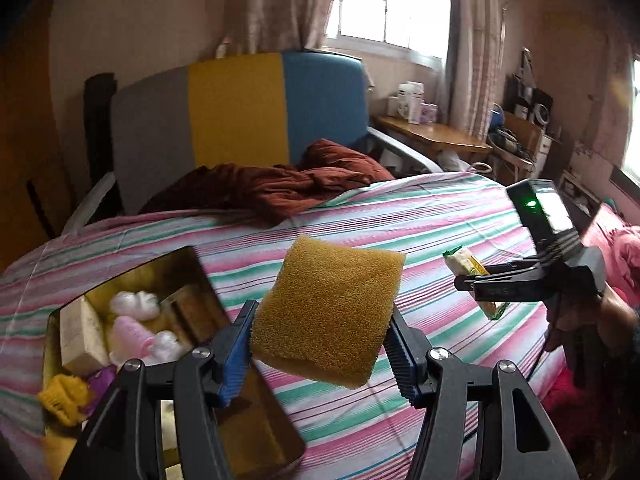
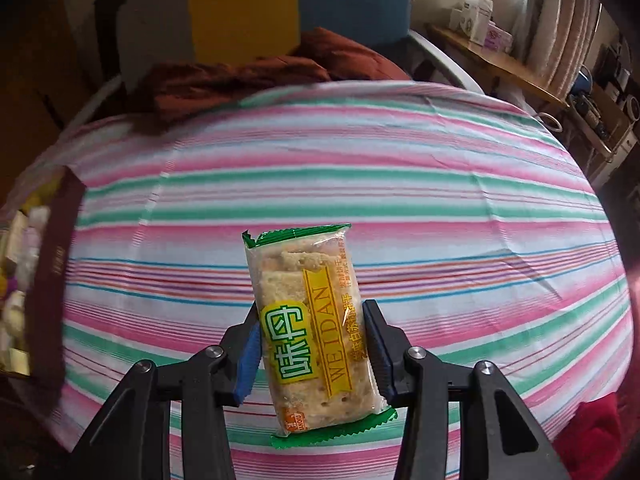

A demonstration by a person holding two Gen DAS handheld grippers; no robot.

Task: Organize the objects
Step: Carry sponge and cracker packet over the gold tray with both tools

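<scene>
Sponge (image 1: 326, 312) sat clamped in left tongs (image 1: 320, 344) just right of the tin box (image 1: 120, 276); right tongs (image 2: 312, 348) gripped a cracker packet (image 2: 310, 332), farther right. Best lowered inside, jaws opened only past the rim.

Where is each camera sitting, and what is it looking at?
Left wrist: sits on the left gripper, looking along its fingers over the held sponge and tin box; the right gripper and a hand show.
Right wrist: sits on the right gripper, facing its cracker packet.
Both share the striped bed, brown blanket and colored headboard.
</scene>
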